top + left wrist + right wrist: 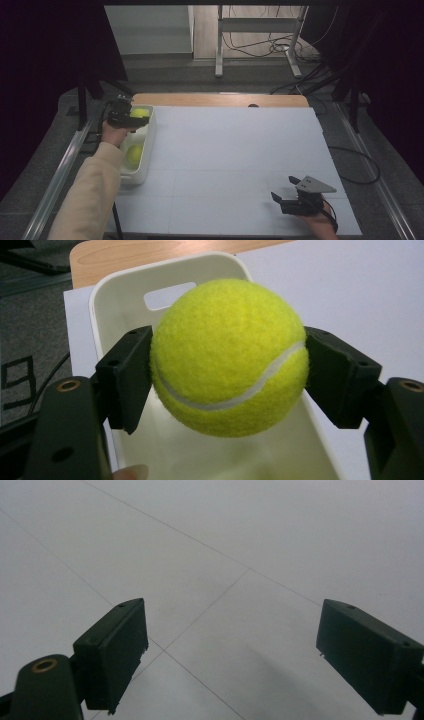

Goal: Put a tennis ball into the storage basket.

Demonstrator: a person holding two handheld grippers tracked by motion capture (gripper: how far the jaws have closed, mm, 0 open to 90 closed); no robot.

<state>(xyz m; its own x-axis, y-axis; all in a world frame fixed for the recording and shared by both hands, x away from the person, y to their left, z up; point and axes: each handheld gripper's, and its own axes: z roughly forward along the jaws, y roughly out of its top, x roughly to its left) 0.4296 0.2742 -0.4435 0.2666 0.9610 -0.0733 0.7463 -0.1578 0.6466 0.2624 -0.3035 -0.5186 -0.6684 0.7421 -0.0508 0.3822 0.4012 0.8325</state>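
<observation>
1. Tennis ball (229,357) sits clamped between the left gripper (131,119) pads, centre of the left gripper view; in the high view it's at upper left of the frame, over the far end of the white bin (148,150).
2. Ball hangs clear of the bin floor. Bare white plastic shows below it, so the grip carries it, not the bin.
3. Pads press on opposite sides at about the widest part. Prob. why it sits steady w/o tilt; the white seam runs across the front, untouched.
4. Second ball (134,155) lies lower in the same bin, nearer the person, apart from the held one.
5. Bin stands along the left edge of the white table (235,150), long side running away from the person, handle slot (169,295) at the far wall. Handy spot for that hand: short reach.
6. Whether the ball is going in or coming out I can't tell from this.
7. Right gripper (286,192) is at lower right of the high view, resting low by the table, jaws spread wide w/ nothing between them; its own view has bare tabletop past the pads (117,650). Looks parked, keeping out of the way.
</observation>
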